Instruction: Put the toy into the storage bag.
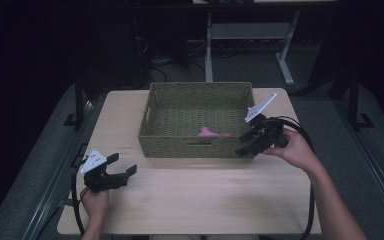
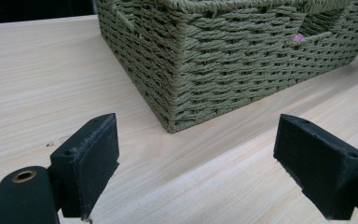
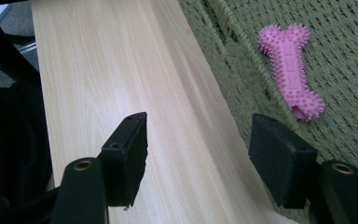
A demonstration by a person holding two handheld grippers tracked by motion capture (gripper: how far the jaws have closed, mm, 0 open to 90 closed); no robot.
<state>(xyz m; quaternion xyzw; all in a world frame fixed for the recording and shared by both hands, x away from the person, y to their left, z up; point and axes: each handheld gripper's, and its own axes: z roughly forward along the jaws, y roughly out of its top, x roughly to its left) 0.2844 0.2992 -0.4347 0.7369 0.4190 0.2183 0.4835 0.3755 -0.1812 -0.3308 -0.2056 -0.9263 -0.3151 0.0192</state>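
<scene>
I see a dim room: grey floor, a white desk frame beyond my pale counter.

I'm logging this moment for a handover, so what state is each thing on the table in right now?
Basket: upright on the table, open-topped, holding one toy.
Pink bone toy: lying flat on the basket floor, held by nothing.
Left tongs: open, nothing between them, over the table in front of the basket.
Right tongs: open, nothing between them, at the basket's near right corner.
</scene>
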